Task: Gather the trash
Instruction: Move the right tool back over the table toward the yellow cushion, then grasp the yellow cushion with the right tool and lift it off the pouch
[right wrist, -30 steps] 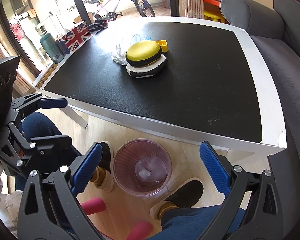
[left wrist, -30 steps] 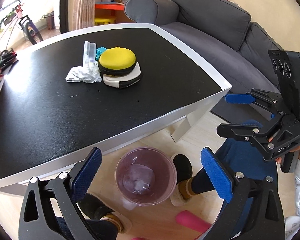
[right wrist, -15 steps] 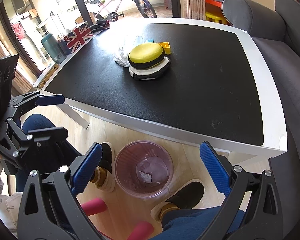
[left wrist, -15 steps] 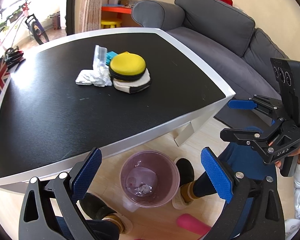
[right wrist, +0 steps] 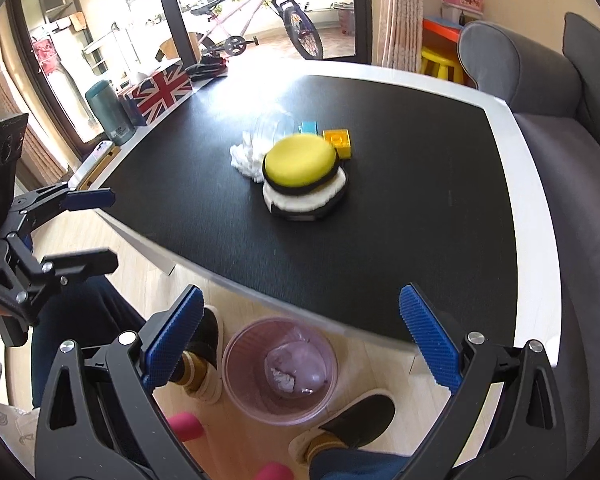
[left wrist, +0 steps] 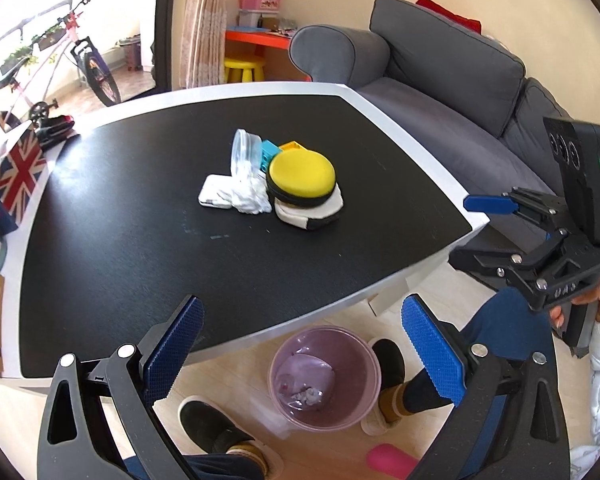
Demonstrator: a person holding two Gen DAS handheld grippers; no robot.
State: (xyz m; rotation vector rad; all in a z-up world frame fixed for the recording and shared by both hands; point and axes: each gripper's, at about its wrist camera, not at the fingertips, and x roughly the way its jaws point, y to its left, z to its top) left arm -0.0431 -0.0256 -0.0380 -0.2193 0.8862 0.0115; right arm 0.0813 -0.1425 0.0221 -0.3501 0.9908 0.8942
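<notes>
A pink translucent trash bin (left wrist: 325, 376) stands on the floor under the table's near edge, with crumpled trash inside; it also shows in the right wrist view (right wrist: 279, 370). On the black table lies a crumpled white tissue (left wrist: 249, 196) (right wrist: 246, 160) beside a clear plastic cup (left wrist: 242, 148) (right wrist: 274, 126) lying on its side. My left gripper (left wrist: 302, 344) is open and empty above the table edge and bin. My right gripper (right wrist: 300, 340) is open and empty, also above the bin.
A yellow round case (left wrist: 302, 178) sits stacked on a white pouch (left wrist: 310, 212), with toy blocks (right wrist: 337, 141) behind. A Union Jack box (right wrist: 160, 90) and a teal bottle (right wrist: 109, 110) stand at the table's far edge. A grey sofa (left wrist: 452, 80) flanks the table. Feet in slippers (left wrist: 216, 428) flank the bin.
Both grippers have risen and tilted up toward the table, so the bin sits lower in view and more of the tabletop and room shows. Both stay open.
</notes>
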